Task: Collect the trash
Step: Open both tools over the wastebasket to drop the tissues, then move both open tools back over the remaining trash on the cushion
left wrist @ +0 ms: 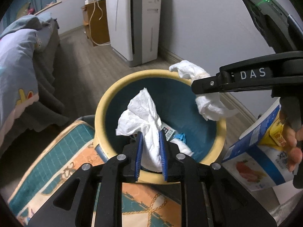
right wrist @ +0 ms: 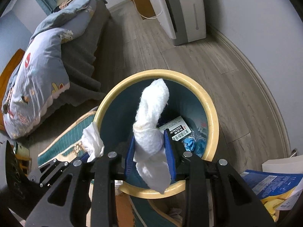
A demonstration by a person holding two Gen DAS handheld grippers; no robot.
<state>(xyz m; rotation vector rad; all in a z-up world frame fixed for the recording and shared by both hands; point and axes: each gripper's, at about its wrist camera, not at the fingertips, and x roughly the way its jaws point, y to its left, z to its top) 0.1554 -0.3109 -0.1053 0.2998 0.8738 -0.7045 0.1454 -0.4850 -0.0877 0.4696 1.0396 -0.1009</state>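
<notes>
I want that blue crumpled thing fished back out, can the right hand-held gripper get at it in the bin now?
Probably not yet: the right hand-held gripper is shut on a white tissue hanging over the bin, above the blue wad.

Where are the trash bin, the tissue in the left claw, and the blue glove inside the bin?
trash bin (right wrist: 213, 113): right wrist view, on its yellow rim.
tissue in the left claw (left wrist: 141, 109): left wrist view, on its crumpled upper part.
blue glove (right wrist: 189, 144): right wrist view, on the crumpled ball at the bin's bottom.

bin mouth open below; right claw crowds far rim.
</notes>
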